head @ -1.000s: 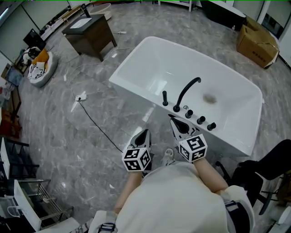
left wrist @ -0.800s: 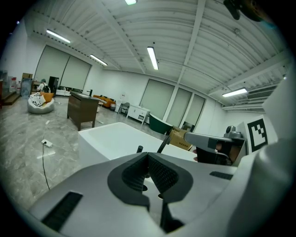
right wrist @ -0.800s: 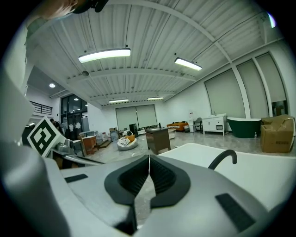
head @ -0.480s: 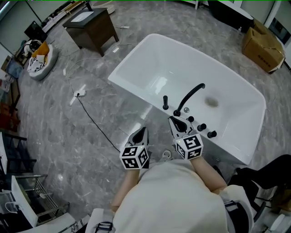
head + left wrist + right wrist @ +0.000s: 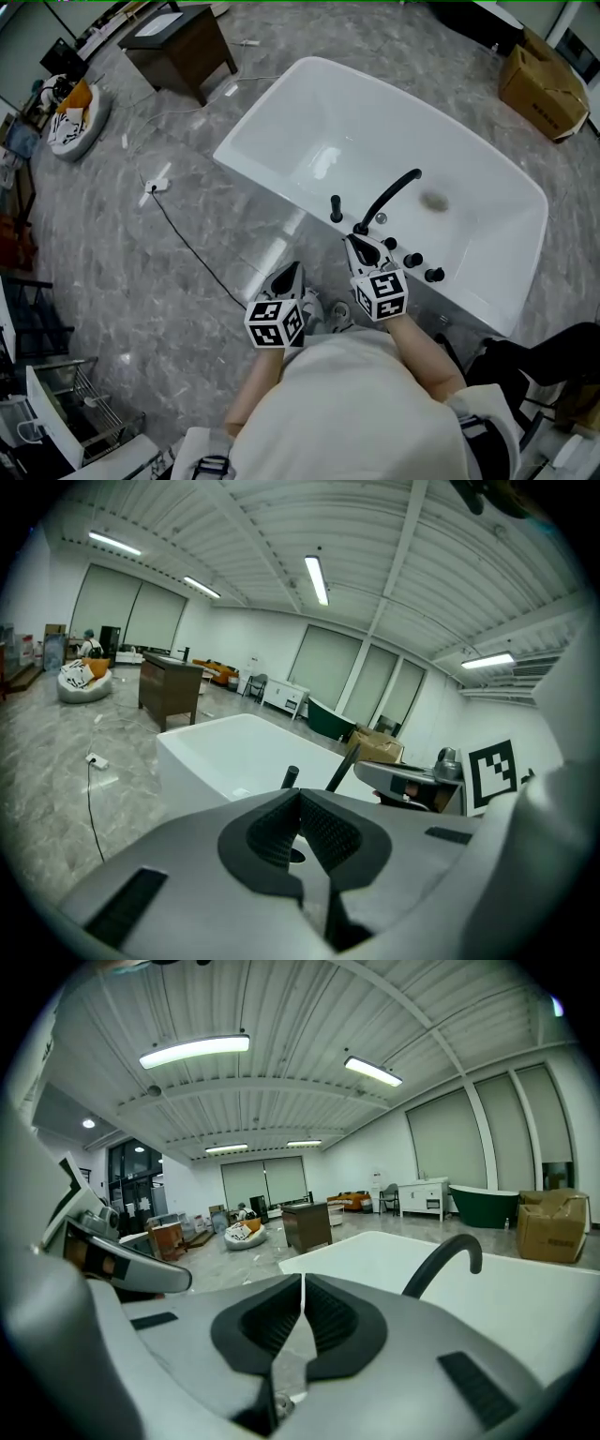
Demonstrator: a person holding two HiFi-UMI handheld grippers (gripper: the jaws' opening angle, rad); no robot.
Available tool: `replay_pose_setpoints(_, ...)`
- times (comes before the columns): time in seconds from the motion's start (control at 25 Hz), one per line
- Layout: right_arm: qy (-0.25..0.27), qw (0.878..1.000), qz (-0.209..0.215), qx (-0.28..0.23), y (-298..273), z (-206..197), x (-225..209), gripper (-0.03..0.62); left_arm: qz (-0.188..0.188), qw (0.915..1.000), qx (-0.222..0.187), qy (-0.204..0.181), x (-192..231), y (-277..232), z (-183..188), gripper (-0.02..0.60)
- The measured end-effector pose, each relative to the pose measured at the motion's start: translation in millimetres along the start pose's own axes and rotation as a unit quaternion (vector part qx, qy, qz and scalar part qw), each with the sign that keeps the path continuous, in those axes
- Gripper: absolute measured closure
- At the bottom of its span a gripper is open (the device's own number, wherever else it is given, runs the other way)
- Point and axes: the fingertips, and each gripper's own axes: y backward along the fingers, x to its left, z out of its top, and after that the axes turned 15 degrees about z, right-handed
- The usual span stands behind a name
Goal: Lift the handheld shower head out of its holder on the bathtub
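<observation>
The white bathtub point(image 5: 281, 192) lies ahead of me. On its near rim the black handheld shower head point(image 5: 336, 208) stands upright in its holder, left of the curved black faucet point(image 5: 389, 197). My right gripper point(image 5: 352, 241) is shut and empty, its tip just short of the faucet base and slightly right of the shower head. My left gripper point(image 5: 295, 270) hangs lower left over the floor beside the tub, shut with nothing in it. The left gripper view shows the shower head point(image 5: 291, 776) and faucet point(image 5: 342, 766) past the left gripper point(image 5: 300, 797). In the right gripper view, only the faucet point(image 5: 445, 1255) rises beyond the right gripper point(image 5: 303, 1279).
Three black knobs point(image 5: 412, 260) sit on the rim right of the faucet. A cable point(image 5: 187, 244) and a power strip point(image 5: 155, 178) lie on the grey floor at left. A dark cabinet point(image 5: 178, 47) stands far left, a cardboard box point(image 5: 544, 75) far right, a black chair point(image 5: 553, 356) near right.
Both grippers have moved forward and down toward the tub's near rim. The right one now sits closer to the faucet base. Both have stayed shut.
</observation>
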Motion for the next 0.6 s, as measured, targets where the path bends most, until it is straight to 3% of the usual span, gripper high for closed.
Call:
replay_pose_setpoints(0.4, -0.018, 0.998, -0.017, 0.060, -39.6, -34.1, -33.3, 0.572, -0.044, 0.9986, 0.011, -0.028, -10.9, -49.2, 20.6, 0.561)
replay_pose_setpoints(0.6, -0.031, 0.996, -0.056, 0.057, -59.2, -45.4, -54.7, 0.571, -0.059, 0.9973, 0.024, -0.037, -7.5, -68.5, 28.2, 0.561)
